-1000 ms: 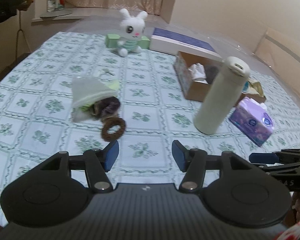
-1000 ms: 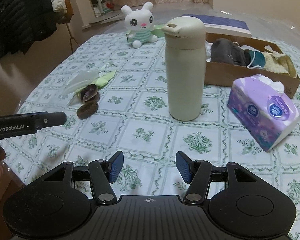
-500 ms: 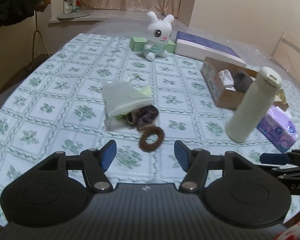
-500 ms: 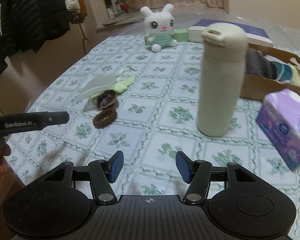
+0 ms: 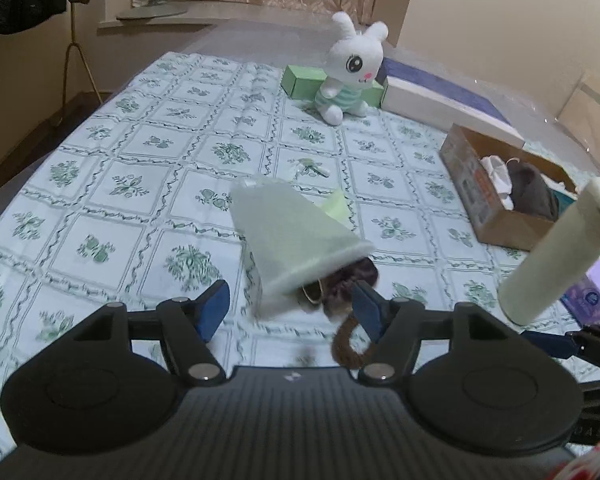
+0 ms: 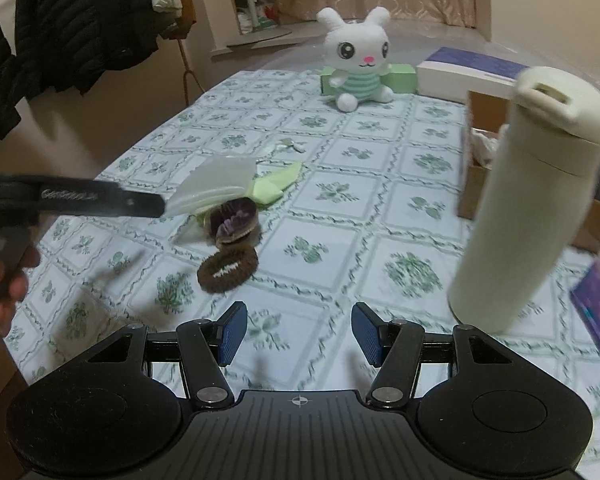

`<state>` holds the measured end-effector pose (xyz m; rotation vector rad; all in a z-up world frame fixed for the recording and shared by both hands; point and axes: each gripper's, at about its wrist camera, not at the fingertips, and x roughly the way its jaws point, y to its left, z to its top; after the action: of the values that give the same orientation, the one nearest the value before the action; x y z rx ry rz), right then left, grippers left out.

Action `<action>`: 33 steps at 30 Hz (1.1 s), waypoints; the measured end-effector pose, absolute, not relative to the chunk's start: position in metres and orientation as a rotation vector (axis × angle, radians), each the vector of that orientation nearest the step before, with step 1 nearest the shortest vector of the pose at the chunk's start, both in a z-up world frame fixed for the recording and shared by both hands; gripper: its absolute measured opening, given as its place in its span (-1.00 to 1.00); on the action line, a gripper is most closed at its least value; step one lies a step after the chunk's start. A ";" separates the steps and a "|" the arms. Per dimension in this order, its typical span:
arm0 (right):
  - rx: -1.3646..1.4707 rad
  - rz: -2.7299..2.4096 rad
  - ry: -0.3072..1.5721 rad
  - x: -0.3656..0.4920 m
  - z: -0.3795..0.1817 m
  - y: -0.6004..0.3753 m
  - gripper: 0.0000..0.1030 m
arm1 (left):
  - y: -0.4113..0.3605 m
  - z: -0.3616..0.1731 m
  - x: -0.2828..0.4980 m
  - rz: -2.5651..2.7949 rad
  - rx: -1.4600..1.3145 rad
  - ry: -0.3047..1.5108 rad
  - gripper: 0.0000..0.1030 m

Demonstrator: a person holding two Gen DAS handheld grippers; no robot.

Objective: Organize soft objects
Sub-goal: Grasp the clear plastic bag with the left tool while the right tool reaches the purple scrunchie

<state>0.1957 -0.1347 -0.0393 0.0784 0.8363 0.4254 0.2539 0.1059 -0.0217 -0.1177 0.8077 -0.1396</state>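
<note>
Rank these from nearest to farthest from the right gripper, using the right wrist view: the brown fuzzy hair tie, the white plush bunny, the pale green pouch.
1. Brown fuzzy hair tie, just ahead, left.
2. Pale green pouch, behind it, left.
3. White plush bunny, far end, centre.

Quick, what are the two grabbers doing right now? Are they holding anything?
Left gripper: open, holding nothing, close above the brown hair tie.
Right gripper: open, holding nothing.
</note>
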 end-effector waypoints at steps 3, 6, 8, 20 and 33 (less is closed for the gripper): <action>0.063 0.430 0.834 0.206 -0.046 -0.128 0.12 | 0.104 -0.029 0.271 -0.162 -0.069 0.820 0.26; 0.063 0.429 0.843 0.216 -0.053 -0.124 0.13 | 0.094 -0.037 0.286 -0.207 0.035 0.822 0.26; 0.063 0.427 0.848 0.221 -0.057 -0.124 0.13 | 0.086 -0.043 0.292 -0.224 0.106 0.823 0.26; 0.073 0.416 0.868 0.228 -0.067 -0.124 0.12 | 0.087 -0.042 0.303 -0.262 0.165 0.805 -0.81; 0.102 0.467 0.841 0.237 -0.054 -0.106 0.12 | 0.141 -0.039 0.252 -0.256 0.175 0.880 -0.10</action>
<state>0.2371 -0.1057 -0.0536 0.1018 0.8407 0.4669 0.2520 0.1414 -0.0386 0.1747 0.8800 -0.2557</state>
